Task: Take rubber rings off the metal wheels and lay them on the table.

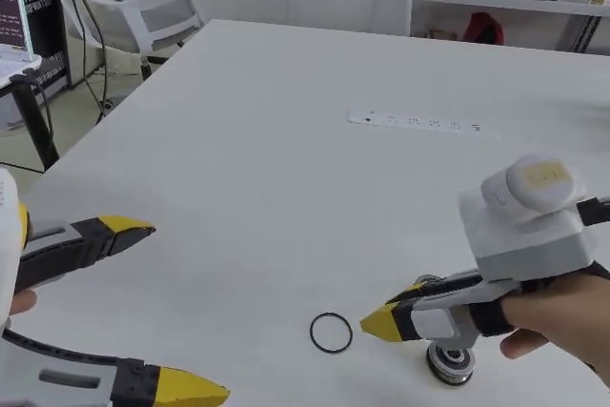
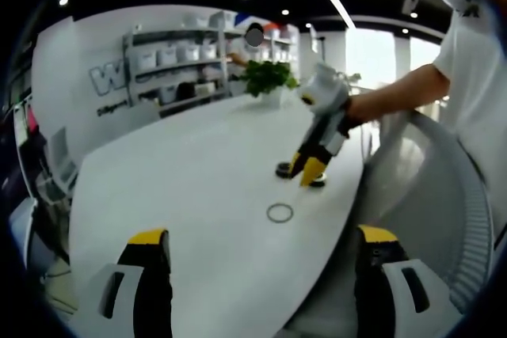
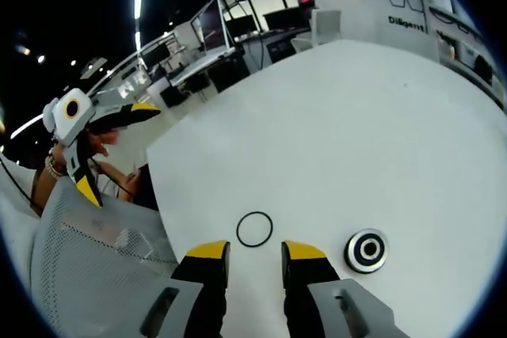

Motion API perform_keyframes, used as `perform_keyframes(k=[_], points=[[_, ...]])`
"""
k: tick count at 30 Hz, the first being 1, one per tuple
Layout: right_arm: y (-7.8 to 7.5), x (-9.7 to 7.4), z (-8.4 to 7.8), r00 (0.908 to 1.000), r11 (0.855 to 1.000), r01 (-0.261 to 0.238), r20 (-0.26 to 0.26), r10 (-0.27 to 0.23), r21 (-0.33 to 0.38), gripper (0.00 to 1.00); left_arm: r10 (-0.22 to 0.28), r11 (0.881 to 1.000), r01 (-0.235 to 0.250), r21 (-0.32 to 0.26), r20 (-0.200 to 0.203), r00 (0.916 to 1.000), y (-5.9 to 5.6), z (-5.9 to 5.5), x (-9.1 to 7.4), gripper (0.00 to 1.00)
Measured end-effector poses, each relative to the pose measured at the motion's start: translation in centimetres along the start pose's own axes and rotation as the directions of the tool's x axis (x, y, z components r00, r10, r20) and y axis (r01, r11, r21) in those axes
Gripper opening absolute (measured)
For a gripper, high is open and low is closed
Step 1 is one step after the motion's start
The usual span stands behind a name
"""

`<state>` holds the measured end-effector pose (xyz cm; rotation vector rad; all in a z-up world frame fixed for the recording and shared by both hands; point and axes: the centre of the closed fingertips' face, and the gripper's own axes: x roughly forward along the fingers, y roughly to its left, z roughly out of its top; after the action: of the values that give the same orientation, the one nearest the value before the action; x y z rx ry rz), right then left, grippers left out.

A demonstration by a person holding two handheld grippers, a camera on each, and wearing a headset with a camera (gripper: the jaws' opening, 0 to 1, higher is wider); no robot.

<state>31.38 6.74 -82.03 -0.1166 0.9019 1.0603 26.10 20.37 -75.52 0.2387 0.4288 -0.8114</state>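
**Rubber ring** (image 1: 331,333): a thin black loop lying flat and free on the white desk (image 1: 286,140), near the front edge and touching no wheel. I judge this ring as delivered.

**Right tool** (image 3: 256,248): the yellow-tipped jaws stand a narrow gap apart with nothing between them. The ring lies just ahead of the tips and clear of them. I hold this tool low and nearly level with the desk, a posture that suits laying a limp ring down flat rather than dropping it.

**Metal wheel** (image 3: 367,249): it lies flat on its face just beside the right tool, on the side away from the ring, where it is stable and cannot roll. A dark band runs round its rim. This may be a ring not yet pulled off, but I cannot tell for sure. In the left gripper view two dark round shapes sit by the right tool's tips, so there may be a second wheel; they are too small to confirm.

**Left tool** (image 2: 262,233): the jaws are spread wide and empty, held at the near edge of the desk and well apart from the ring. My guess is that it is best used to pin the wheel while the right tool peels the band.

**Power strip** (image 1: 415,122): it lies well beyond the work and plays no part.
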Motion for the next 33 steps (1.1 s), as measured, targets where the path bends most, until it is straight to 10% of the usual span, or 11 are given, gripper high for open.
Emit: perform_keyframes(k=[33], points=[[1.0, -10.6, -1.7, 0.9986, 0.989, 0.046, 0.032, -0.042, -0.138, 0.38, -0.026, 0.999, 0.026, 0.019, -0.004, 0.9997, -0.5, 0.3, 0.6, 0.98]])
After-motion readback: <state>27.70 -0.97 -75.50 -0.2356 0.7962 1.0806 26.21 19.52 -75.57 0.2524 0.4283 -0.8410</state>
